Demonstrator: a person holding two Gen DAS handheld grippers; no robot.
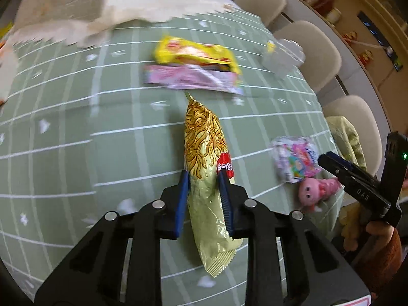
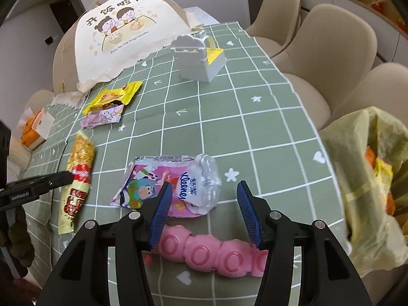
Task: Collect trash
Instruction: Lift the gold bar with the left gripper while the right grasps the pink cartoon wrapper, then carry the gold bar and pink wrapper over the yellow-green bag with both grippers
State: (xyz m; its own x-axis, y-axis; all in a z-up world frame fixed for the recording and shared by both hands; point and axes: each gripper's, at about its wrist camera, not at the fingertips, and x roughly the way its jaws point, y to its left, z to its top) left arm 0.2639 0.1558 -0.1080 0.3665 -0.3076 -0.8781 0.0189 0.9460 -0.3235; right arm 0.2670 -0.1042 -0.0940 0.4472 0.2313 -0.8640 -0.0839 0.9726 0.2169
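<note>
The left tongs [image 1: 202,178] are clenching on the long pale-green foil noodle-snack wrapper [image 1: 204,153], which is lying on the green grid-patterned tabletop [image 1: 76,127]. The wrapper's long axis is running parallel to the tong fingers: its printed end is pointing forward and away, its crimped tail is trailing back beneath the tool. Both blue pads are pressing its sides near mid-length, so the grip is sitting across the short axis.

The right tongs [image 2: 202,191] are standing released, jaws wide apart, directly over the crumpled pink Kleenex tissue packet [image 2: 173,186]. The packet is lying just ahead of and between the fingertips, long axis crosswise to the fingers. A pink segmented plastic toy [image 2: 211,255] is lying beneath the tool and is probably not trash.

The yellow-green plastic trash bag [image 2: 369,178] is hanging open past the right table edge, well apart from the left tongs and nearer the right. The left wrapper is therefore judged to need a rightward carry across the tabletop.
</note>
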